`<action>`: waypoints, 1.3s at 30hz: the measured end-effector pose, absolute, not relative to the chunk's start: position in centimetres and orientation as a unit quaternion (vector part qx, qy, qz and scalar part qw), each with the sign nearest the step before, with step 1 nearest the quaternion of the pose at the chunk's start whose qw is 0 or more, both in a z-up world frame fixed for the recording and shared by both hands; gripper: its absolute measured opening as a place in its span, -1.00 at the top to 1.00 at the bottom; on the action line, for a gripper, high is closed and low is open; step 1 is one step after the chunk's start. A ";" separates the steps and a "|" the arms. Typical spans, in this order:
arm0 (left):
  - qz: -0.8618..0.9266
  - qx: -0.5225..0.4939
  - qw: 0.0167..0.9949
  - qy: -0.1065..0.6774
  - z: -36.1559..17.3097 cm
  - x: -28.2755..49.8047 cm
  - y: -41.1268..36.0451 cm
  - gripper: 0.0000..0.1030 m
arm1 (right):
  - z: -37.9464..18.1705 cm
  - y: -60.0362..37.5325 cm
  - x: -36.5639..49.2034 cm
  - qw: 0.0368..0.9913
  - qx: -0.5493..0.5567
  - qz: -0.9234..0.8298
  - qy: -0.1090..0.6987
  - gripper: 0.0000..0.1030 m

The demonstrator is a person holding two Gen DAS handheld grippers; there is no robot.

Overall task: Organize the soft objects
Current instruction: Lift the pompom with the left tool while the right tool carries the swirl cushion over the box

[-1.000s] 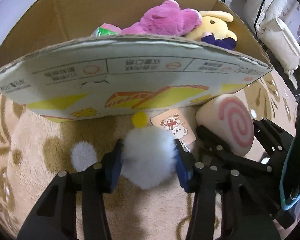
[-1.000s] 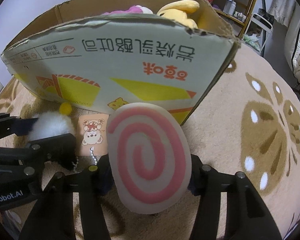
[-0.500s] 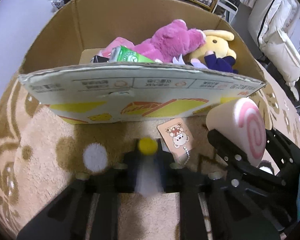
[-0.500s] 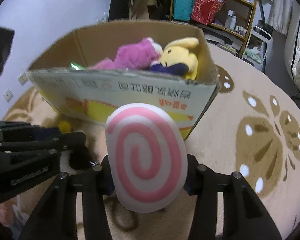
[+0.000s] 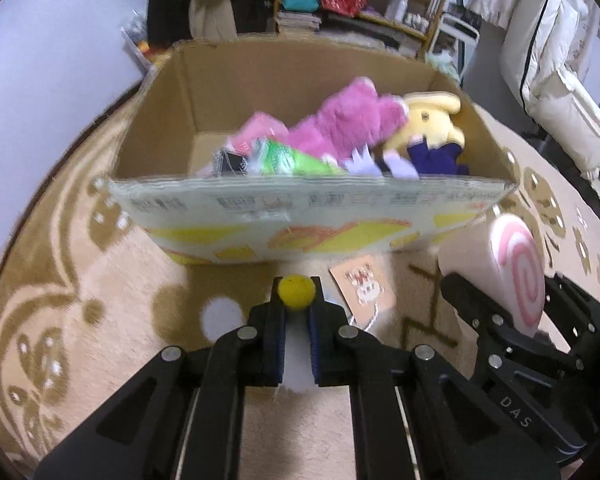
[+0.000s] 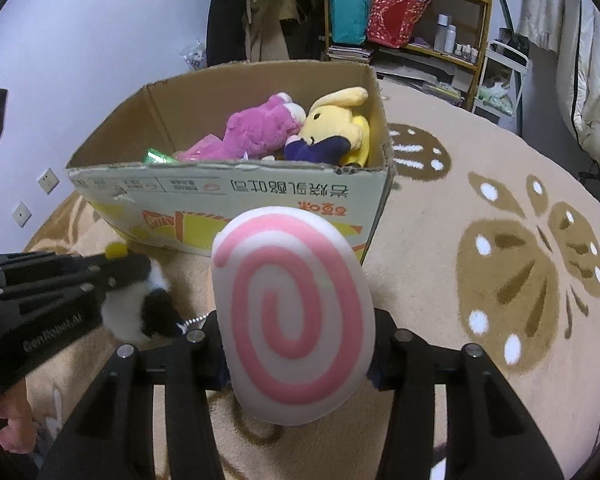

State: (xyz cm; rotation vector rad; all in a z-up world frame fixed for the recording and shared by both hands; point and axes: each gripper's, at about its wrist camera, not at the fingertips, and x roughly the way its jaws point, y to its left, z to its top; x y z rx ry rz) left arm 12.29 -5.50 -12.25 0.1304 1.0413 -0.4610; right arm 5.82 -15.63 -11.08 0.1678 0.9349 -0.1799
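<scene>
My left gripper [image 5: 296,308] is shut on a white fluffy pom toy [image 5: 297,364], whose yellow ball [image 5: 296,290] pokes out at the fingertips. It hangs over the rug just before the open cardboard box [image 5: 300,216]. In the right wrist view the same toy [image 6: 128,312] shows white and black fluff under the left gripper [image 6: 132,268]. My right gripper [image 6: 296,344] is shut on a pink-swirl white cushion [image 6: 292,312], held upright in front of the box [image 6: 228,192]. Inside the box lie a pink plush [image 6: 260,128], a yellow plush [image 6: 336,128] and a green packet [image 5: 288,158].
A small cartoon tag on a bead chain [image 5: 366,284] lies on the beige patterned rug [image 6: 500,260] by the box front. Shelves with bags and bottles [image 6: 400,16] stand behind the box. White padded bedding [image 5: 560,92] is at the right, a wall at the left. A hand [image 6: 16,436] shows low left.
The left gripper's jaws have closed on the white pom toy and squeezed it flat. Both grippers have risen, so more of the box's inside shows. The cushion stays gripped.
</scene>
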 end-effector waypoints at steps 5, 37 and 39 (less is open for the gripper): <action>-0.208 0.036 0.863 0.459 -9.5 12.6 -2.8 0.84 | -9.7 -16.0 5.0 0.893 0.101 -0.088 0.429 0.03; -0.147 0.088 0.952 0.254 3.4 9.3 -0.4 0.83 | -1.0 -15.1 2.5 0.958 0.099 -0.068 0.261 0.04; -0.147 0.089 0.953 0.250 3.6 9.6 -0.4 0.83 | -0.8 -15.1 2.8 0.960 0.097 -0.066 0.255 0.04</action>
